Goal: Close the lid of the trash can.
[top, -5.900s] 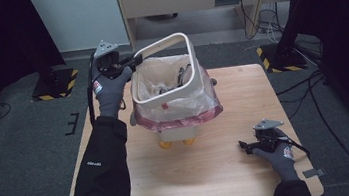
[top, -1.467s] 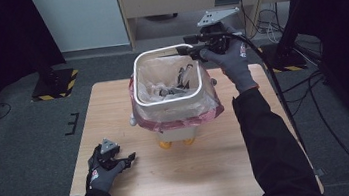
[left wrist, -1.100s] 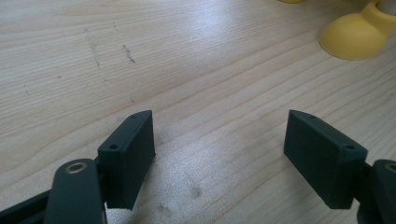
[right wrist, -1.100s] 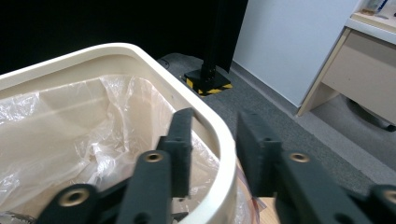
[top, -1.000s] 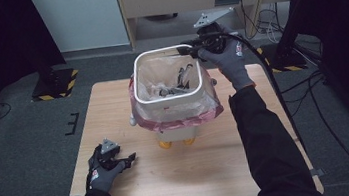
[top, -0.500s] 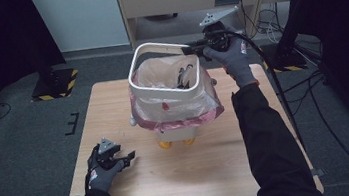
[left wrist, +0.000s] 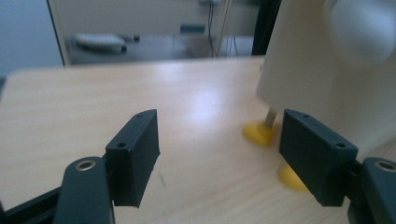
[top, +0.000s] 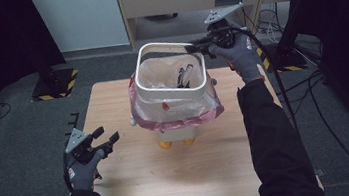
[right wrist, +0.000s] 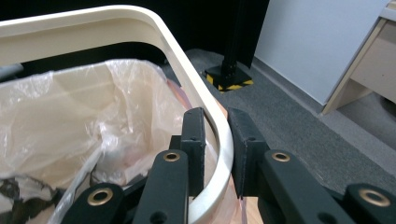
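A small white bin (top: 178, 127) stands near the middle of a wooden table (top: 139, 193). It has yellow feet (left wrist: 259, 132). A pink and clear plastic bag (top: 160, 77) lines the bin and folds down over its sides. Some dark trash (top: 184, 75) lies in the bag.

A cream ring (top: 151, 86), with rounded corners, sits at the top of the bin. It is tilted, with its far side higher than its near side.

The right gripper (top: 191, 48) is at the far right corner of the ring. In the right gripper view, its 2 black jaws pinch the ring's rim (right wrist: 223, 140), 1 jaw inside and 1 jaw outside. The jaws have just been closing on that rim, and they stand narrow. The gloved right hand (top: 238, 55) holds this gripper, and a cable (top: 283, 99) trails from it.

The left gripper (top: 107, 136) is near the front left of the table, well apart from the bin. Its jaws are wide apart, with nothing between them. They have closed a little just now. In the left gripper view (left wrist: 217, 154), it points at the bin's feet.
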A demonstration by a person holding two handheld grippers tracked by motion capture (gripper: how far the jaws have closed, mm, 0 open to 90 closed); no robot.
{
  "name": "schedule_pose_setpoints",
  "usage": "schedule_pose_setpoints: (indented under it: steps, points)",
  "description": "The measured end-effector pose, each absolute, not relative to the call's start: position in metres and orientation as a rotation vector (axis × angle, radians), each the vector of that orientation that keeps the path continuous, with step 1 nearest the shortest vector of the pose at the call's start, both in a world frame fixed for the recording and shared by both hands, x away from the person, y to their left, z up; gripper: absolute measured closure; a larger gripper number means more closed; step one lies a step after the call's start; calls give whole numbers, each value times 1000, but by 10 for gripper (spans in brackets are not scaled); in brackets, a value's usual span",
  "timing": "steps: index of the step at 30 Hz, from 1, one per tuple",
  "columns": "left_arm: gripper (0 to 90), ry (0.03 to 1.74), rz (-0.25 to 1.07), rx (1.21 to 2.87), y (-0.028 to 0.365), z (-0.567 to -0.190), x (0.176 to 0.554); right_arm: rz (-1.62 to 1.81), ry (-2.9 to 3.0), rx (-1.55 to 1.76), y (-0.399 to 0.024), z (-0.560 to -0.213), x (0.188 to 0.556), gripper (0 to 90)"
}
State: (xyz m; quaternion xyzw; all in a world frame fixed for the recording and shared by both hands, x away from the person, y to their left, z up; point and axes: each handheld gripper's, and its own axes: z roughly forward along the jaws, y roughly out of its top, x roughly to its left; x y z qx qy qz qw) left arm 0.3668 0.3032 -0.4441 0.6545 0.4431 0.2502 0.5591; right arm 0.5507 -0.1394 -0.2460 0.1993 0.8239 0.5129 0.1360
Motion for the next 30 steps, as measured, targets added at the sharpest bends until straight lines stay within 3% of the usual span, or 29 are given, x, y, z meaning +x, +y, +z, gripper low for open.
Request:
schedule_pose_setpoints:
  steps: [14,24,25,30]
  points:
    - [262,829,672,1377,272,-337,375,1434,2374,564,-129,-253,549,766]
    - [259,782,656,1366,248,-313,383,1409,2343,543,-126,-255,547,747]
    - [257,779,649,1362,244,-311,384,1404,2328,544,-125,-255,547,700]
    - [255,757,639,1350,235,-302,386,1347,2334,556,-121,-261,547,652]
